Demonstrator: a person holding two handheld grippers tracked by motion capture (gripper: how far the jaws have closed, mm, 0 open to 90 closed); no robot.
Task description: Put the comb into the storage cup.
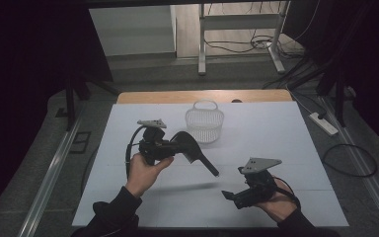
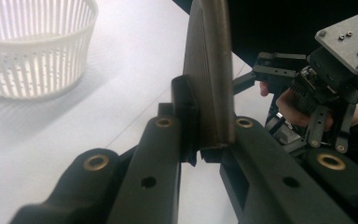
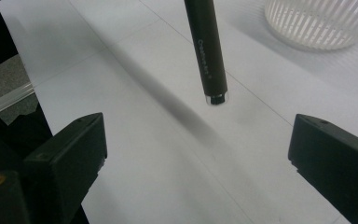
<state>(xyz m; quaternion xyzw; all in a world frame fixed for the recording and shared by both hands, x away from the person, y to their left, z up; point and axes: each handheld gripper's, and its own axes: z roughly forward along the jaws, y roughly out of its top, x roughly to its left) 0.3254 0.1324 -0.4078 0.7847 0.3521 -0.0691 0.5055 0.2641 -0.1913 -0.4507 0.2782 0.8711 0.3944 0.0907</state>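
Hairbrush (image 1: 192, 148) matt black, probably plastic; basket (image 1: 205, 124) white slotted plastic; table (image 1: 276, 138) smooth matt white.

1. The left hand (image 1: 143, 170) comes in from the bottom edge in a dark sleeve, fingers wrapped round the body of the left gripper (image 1: 177, 143), which is held above the table and points toward the right.
2. Its jaws are clamped tight on a black hairbrush (image 2: 209, 74), pads pressing both sides of the brush head.
3. The right hand (image 1: 279, 202) sits lower and nearer the bottom edge, cupping the right gripper (image 1: 229, 196) from beneath; it points left.
4. Its jaws stand wide apart with nothing between them.
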